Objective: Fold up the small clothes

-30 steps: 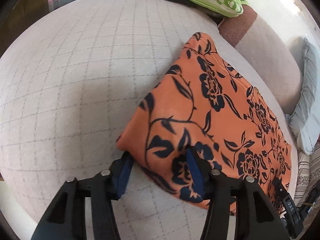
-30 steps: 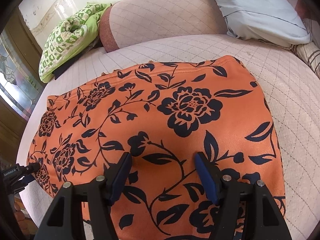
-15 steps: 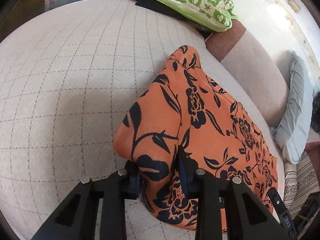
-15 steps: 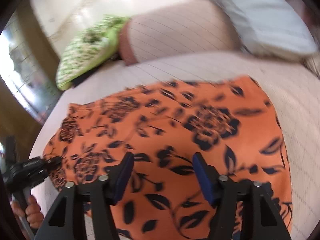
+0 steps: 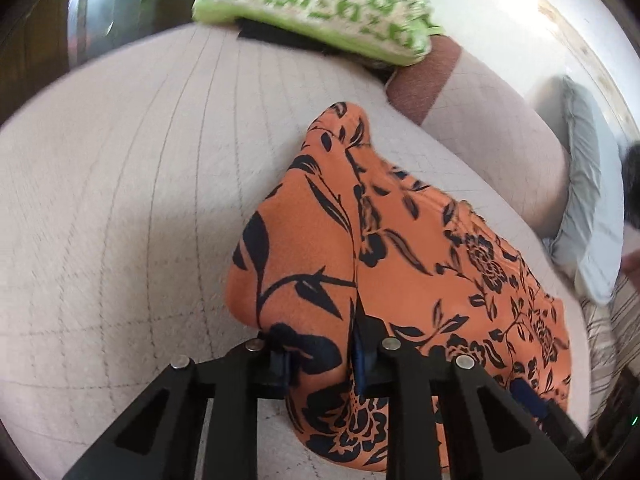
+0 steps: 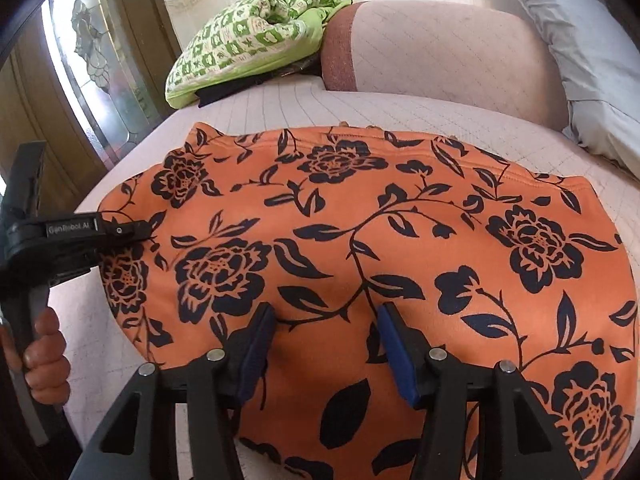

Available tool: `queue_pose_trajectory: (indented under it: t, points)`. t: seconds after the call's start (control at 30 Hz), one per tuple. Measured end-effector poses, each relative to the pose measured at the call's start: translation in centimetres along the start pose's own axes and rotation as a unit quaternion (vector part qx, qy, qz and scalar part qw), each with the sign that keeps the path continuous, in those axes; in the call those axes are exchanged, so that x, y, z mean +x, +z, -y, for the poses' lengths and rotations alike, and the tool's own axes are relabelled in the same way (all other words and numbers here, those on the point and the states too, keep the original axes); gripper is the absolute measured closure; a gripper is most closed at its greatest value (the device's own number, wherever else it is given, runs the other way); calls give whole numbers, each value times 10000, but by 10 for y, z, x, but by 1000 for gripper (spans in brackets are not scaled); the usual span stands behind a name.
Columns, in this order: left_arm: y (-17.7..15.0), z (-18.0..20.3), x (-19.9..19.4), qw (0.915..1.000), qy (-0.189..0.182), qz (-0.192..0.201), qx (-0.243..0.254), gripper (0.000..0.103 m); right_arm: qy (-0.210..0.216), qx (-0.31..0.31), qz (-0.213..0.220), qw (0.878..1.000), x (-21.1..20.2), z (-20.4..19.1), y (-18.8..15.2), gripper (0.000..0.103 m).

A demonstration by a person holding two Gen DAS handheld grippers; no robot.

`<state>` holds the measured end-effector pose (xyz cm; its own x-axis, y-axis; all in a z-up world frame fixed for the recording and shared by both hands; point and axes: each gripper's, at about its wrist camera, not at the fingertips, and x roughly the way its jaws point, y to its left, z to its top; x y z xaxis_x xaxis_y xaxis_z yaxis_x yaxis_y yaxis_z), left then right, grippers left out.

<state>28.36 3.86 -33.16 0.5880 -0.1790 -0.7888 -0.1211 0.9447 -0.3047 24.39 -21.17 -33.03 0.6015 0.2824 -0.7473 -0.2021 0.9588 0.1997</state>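
Quilted beige bed (image 6: pixel 280 108) by a glazed door, with a green patterned blanket (image 6: pixel 248 44) at the far edge, a bolster (image 6: pixel 440 52) and a grey pillow (image 6: pixel 592 40) behind. Lay spread across the mattress: an orange floral garment (image 6: pixel 360 240), long axis running side to side in the right wrist view, hemmed edge toward the bolster. Compared with a second before, left gripper (image 5: pixel 320 356) had gone from spread around the near left corner to pinched on it, cloth bunched and lifted into a ridge. Likely meant the fold had begun from that end. Right gripper (image 6: pixel 326 344) hovered over the near edge, fingers spread, gripping nothing.
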Motion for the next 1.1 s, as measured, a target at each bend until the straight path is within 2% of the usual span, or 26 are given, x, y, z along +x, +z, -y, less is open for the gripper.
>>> queue_pose_trajectory:
  t: [0.17,0.27,0.37,0.47,0.57,0.67,0.7,0.77,0.83,0.9,0.97,1.03,1.07,1.1]
  points:
    - [3,39,-33,9980,76,290,553,80,126,583,266,9979,-17,29,6,46]
    - [0,84,-61,9936,-82,446,1035,81,255,1142,473,9920,-33,59,11,46]
    - [-13,137,-81,9847,-296,600,1608,81,215,1586,777,9841,-59,93,15,46]
    - [-42,194,-91,9711,-581,628,2228,81,223,1996,1146,9729,-89,125,13,46]
    - [-80,247,-78,9571,-851,405,2740,81,287,2571,1485,9545,-116,169,4,46]
    - [-113,281,-52,9451,-1061,-59,3091,78,350,2816,1539,9465,-127,199,-3,46]
    - [-124,289,-39,9409,-1145,-330,3169,76,419,2895,1528,9440,-130,210,-8,46]
    - [-132,289,-24,9389,-1237,-754,3122,69,533,3206,1342,9362,-132,238,-18,45]
    - [-129,279,-28,9376,-1504,-757,3042,61,717,3608,1172,9225,-128,262,-27,43]
    - [-121,269,-47,9302,-1841,-579,3122,54,957,3918,1125,9081,-123,276,-33,44]
    - [-111,257,-72,9206,-2084,-149,3299,35,1293,4088,1154,8960,-117,282,-34,43]
    - [-107,242,-92,9153,-2016,311,3473,22,1669,4051,1188,8910,-112,277,-28,42]
    - [-103,232,-99,9148,-1864,550,3541,21,1822,3972,1162,8920,-111,272,-23,41]
    - [-99,227,-100,9156,-1780,613,3554,21,1932,3889,1113,8939,-109,266,-20,40]
